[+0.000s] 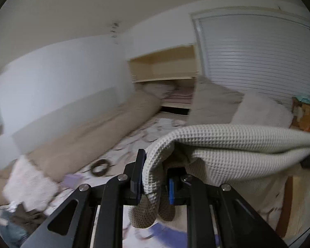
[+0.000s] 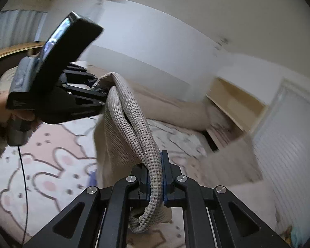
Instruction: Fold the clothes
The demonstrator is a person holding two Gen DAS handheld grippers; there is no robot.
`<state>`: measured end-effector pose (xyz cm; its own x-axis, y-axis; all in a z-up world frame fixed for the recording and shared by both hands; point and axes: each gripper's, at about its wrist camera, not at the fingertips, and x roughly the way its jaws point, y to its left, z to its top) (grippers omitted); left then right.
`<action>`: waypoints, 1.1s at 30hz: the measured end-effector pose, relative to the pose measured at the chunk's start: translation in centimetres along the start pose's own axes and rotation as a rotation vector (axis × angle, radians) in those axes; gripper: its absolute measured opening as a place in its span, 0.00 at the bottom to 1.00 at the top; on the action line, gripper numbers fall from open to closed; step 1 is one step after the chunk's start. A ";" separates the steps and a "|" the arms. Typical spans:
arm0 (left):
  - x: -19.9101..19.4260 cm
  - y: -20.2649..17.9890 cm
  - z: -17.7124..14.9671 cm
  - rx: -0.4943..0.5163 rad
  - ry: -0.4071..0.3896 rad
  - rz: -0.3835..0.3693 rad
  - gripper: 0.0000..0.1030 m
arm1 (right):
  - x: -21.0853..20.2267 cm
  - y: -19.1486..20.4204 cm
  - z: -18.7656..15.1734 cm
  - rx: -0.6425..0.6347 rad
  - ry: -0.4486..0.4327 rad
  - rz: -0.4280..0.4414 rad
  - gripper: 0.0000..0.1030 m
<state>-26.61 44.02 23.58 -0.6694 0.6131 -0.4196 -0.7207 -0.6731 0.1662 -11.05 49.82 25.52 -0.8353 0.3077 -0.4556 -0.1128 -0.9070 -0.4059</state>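
A beige waffle-knit garment (image 1: 227, 142) hangs in the air between both grippers above the bed. My left gripper (image 1: 154, 183) is shut on one edge of it; the cloth bunches between the blue pads and runs off to the right. My right gripper (image 2: 156, 177) is shut on another edge of the same garment (image 2: 132, 124), which stretches up and left to the left gripper (image 2: 99, 91), seen from outside with a hand on its handle. The rest of the garment hangs down below the taut edge.
The bed (image 2: 51, 157) has a pink and white bunny-print sheet. A long beige bolster (image 1: 97, 132) lies along the white wall. Pillows (image 1: 262, 111), a fluffy pink cushion (image 1: 29, 186), a dark hair tie (image 1: 100, 166) and dark clothes (image 1: 26, 217) lie on it. A wooden shelf (image 1: 165, 66) stands behind.
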 end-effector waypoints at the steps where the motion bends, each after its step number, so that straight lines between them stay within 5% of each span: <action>1: 1.6 -1.3 0.8 0.005 0.003 -0.018 0.17 | 0.6 -1.3 -0.6 0.019 0.011 -0.018 0.08; 7: 9.6 -8.4 2.7 0.008 0.062 -0.106 0.18 | 5.0 -7.8 -4.1 0.098 0.094 -0.115 0.08; 13: 14.5 -12.2 1.0 0.031 0.113 -0.142 0.18 | 7.9 -9.3 -8.5 0.089 0.151 -0.136 0.08; 22: 20.4 -11.0 -4.5 -0.020 0.281 -0.110 0.18 | 13.6 -4.6 -10.0 0.070 0.214 -0.039 0.08; 28: 20.5 -8.4 -6.2 -0.045 0.262 -0.131 0.18 | 14.6 -1.7 -8.3 0.012 0.202 0.011 0.08; 33: 16.7 -4.7 -10.0 0.037 0.210 -0.171 0.18 | 14.2 3.1 -8.9 -0.042 0.206 0.111 0.08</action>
<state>-32.58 53.29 6.87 -0.4882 0.6147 -0.6195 -0.8287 -0.5492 0.1082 -18.47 53.99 10.73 -0.7132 0.2632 -0.6497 -0.0007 -0.9271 -0.3748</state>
